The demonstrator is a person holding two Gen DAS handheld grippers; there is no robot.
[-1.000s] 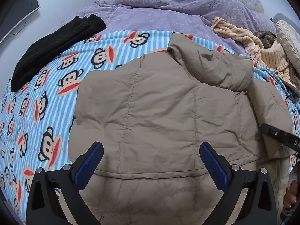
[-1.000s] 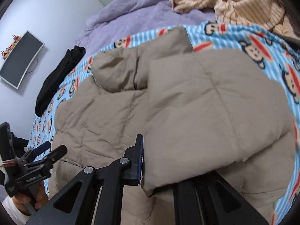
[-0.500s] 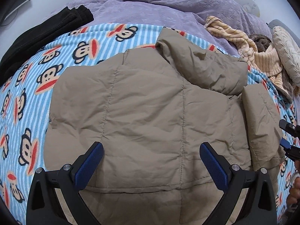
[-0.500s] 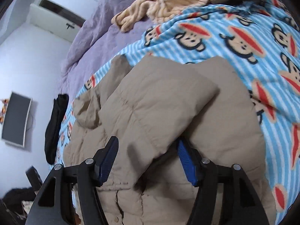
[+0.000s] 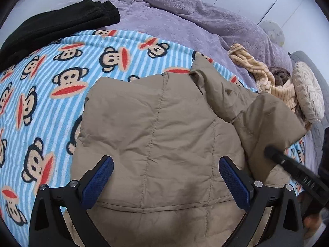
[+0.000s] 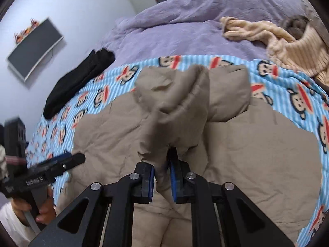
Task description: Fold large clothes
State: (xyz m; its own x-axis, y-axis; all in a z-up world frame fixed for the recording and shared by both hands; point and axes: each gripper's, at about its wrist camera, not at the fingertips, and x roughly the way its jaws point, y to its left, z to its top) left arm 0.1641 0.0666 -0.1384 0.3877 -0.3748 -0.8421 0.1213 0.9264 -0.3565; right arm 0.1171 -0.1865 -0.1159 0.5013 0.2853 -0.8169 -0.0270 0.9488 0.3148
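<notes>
A tan quilted jacket (image 5: 160, 127) lies spread on the blue striped monkey-print blanket (image 5: 41, 103). Its hood is bunched toward the far side. My left gripper (image 5: 166, 179) hovers open over the jacket's near hem, and there is nothing between its blue pads. In the right wrist view it shows at the left (image 6: 67, 159). My right gripper (image 6: 162, 177) is shut on a pinched fold of the jacket (image 6: 257, 154) at its right side. In the left wrist view that gripper (image 5: 273, 154) holds the tan flap raised above the rest.
A black folded garment (image 5: 51, 24) lies at the bed's far left. A purple duvet (image 5: 185, 20) covers the far end. A beige striped sweater (image 5: 257, 70) and a round cushion (image 5: 308, 94) sit at the far right. A monitor (image 6: 35, 47) hangs on the wall.
The right gripper, open half a second ago, has shut on a fold of the jacket and lifted it. The left gripper has stayed open and shifted to the right over the jacket.
</notes>
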